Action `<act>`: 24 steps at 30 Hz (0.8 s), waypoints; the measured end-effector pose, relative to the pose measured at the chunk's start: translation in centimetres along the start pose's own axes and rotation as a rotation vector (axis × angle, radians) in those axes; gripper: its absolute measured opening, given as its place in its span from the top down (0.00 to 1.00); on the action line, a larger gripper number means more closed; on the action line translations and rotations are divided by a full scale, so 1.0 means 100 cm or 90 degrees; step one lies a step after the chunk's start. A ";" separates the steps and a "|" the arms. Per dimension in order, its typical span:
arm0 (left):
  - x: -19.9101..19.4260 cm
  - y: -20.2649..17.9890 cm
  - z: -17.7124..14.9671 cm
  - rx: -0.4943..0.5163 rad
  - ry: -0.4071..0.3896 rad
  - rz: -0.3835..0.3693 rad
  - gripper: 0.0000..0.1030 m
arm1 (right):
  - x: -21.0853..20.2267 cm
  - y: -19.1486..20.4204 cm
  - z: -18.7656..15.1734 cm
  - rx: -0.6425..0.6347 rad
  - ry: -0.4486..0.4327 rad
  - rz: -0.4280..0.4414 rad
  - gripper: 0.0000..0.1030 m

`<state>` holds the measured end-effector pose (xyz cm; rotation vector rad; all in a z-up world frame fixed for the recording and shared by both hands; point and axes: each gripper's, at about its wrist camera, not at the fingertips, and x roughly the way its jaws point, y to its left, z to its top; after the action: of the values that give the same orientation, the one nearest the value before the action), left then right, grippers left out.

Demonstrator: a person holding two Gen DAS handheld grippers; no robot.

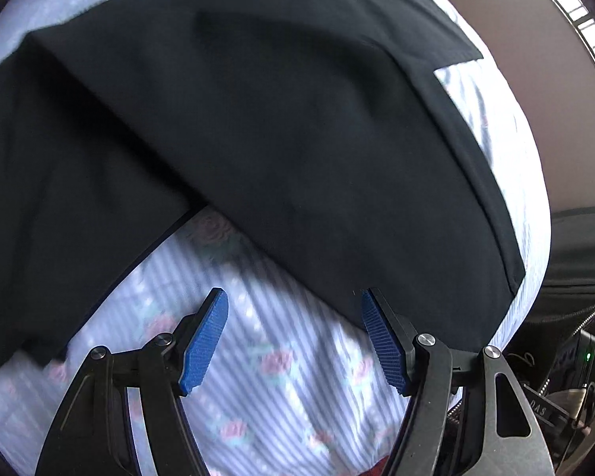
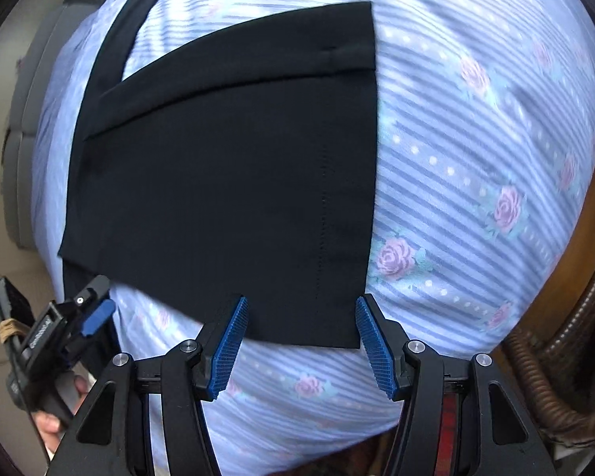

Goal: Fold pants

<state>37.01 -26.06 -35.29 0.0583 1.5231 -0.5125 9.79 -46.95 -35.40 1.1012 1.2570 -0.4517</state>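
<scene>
Pants [image 2: 226, 182] laid on striped floral sheet [image 2: 476, 150], both tools spread and empty above the near edge.

Near: right gripper [image 2: 300, 343] fingers released, straddling the near hem corner, not gripping cloth; left gripper [image 1: 293, 341] likewise released, hovering over bare sheet just short of the dark fabric edge. Left view shows one leg lapped over the other; far end reaches toward the sheet's far side. Judged: between folds. Next move needs both tools lowered onto the near edge, pinched, then carried far over the cloth.
</scene>
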 end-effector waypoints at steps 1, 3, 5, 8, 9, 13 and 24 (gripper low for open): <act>0.005 0.001 0.002 0.002 0.005 -0.002 0.33 | 0.002 -0.001 0.000 0.002 0.000 -0.001 0.43; 0.012 0.002 0.008 0.009 0.015 0.001 0.33 | 0.004 -0.003 -0.001 0.011 -0.004 0.001 0.43; 0.015 -0.001 0.013 0.019 0.016 0.002 0.32 | 0.004 -0.004 -0.004 0.025 -0.011 0.006 0.43; 0.015 -0.005 0.017 0.030 0.010 -0.014 0.41 | 0.007 0.000 -0.006 0.024 -0.015 -0.009 0.43; 0.015 -0.005 0.018 0.027 0.009 -0.024 0.50 | 0.009 0.002 -0.008 0.020 -0.015 -0.018 0.43; 0.006 0.000 0.021 0.000 0.017 -0.069 0.92 | 0.004 0.021 -0.008 -0.007 -0.004 0.006 0.86; -0.102 -0.049 0.077 0.098 -0.133 -0.121 0.92 | -0.141 0.118 0.063 -0.100 -0.233 0.138 0.87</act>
<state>42.81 -30.22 -23.68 -0.0216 1.2899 -0.7637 18.07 -50.90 -18.33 0.9577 0.8283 -0.3633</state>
